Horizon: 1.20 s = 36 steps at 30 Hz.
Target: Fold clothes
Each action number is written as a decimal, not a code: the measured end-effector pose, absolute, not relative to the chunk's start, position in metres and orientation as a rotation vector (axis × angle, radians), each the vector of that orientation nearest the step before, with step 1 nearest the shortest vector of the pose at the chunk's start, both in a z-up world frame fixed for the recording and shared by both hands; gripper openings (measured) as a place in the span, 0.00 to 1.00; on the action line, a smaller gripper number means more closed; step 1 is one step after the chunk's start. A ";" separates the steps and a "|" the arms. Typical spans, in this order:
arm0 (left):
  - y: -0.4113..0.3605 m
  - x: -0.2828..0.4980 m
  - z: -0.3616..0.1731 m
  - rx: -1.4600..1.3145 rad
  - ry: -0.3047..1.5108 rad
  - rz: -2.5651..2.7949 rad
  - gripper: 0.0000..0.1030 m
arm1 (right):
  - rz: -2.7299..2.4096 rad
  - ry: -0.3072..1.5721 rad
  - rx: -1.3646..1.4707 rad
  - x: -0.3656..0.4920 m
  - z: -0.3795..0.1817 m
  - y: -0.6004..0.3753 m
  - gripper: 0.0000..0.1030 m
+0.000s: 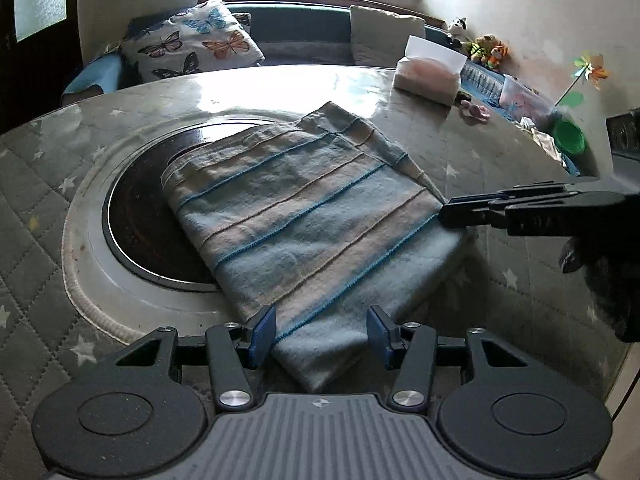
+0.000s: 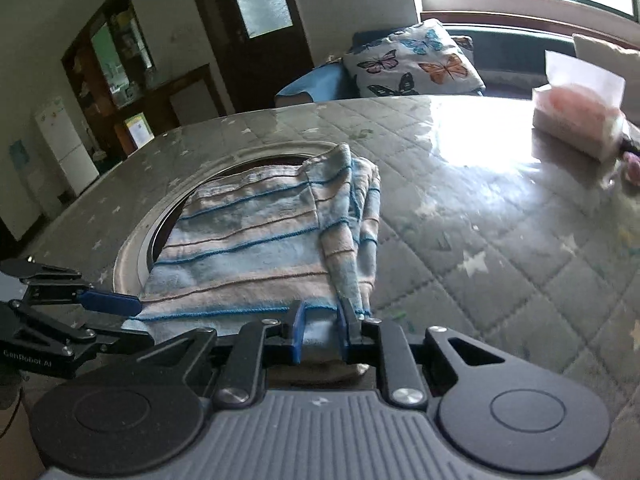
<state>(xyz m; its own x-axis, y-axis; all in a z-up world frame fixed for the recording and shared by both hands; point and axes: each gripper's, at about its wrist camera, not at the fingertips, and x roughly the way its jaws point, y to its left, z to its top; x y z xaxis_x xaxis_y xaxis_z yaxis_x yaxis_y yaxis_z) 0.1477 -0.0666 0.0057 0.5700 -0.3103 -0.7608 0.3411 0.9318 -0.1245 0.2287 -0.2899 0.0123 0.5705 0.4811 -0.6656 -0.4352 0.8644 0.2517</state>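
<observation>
A striped garment [image 1: 304, 216], folded into a rough rectangle, is shown at the centre of the left wrist view, lying on a quilted, star-printed table cover [image 1: 40, 208] and partly over a dark round inset [image 1: 136, 216] at centre left. In this view its long axis is seen running from the upper middle of the frame down to the lower middle, where 1 corner reaches between the fingers of the left gripper [image 1: 322, 330]. The left gripper's jaws are held wide apart, with cloth lying between the blue pads but no grip made.

The right gripper [image 1: 446, 214] is seen at the right edge of the same view, its tips at the garment's right-hand edge. In the right wrist view the right gripper [image 2: 320, 328] stands at the lower middle, jaws drawn narrow with the bunched near edge of the garment [image 2: 248, 240] between the pads; it appears to be pinched, though contact cannot be fully confirmed. The left gripper [image 2: 112, 300] enters from the lower left at the neighbouring corner.

Both grippers are thus placed at the near end, with the garment extending away from them.

The fabric is soft and fleecy, pale blue and beige with thin blue and brown lines; layered edges are visible at the right of the right wrist view. The table cover is glossy under window glare.
</observation>
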 end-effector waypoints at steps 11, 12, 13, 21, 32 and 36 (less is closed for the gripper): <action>-0.049 0.147 0.017 -0.014 0.859 -0.335 0.52 | 0.467 0.809 0.187 0.239 0.010 -0.305 0.30; -0.047 0.148 0.018 -0.027 0.859 -0.325 0.52 | 0.461 0.820 0.209 0.242 0.007 -0.308 0.32; -0.044 0.149 0.018 -0.040 0.862 -0.318 0.52 | 0.463 0.834 0.230 0.245 0.004 -0.310 0.33; -0.039 0.144 0.005 -0.038 0.914 -0.314 0.39 | 0.491 0.881 0.278 0.243 -0.007 -0.315 0.21; -0.032 0.139 0.004 -0.048 0.934 -0.406 0.15 | 0.439 0.884 0.249 0.198 -0.002 -0.325 0.14; -0.035 0.135 0.003 -0.030 0.951 -0.474 0.15 | 0.413 0.890 0.249 0.177 0.000 -0.333 0.14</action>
<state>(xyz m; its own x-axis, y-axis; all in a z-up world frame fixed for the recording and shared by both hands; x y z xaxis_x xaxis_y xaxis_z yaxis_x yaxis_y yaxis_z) 0.1355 -0.0346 0.0032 0.4862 -0.4030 -0.7754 0.3768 0.8973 -0.2301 0.1771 -0.3330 0.0004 0.5581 0.4479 -0.6986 -0.2441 0.8932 0.3777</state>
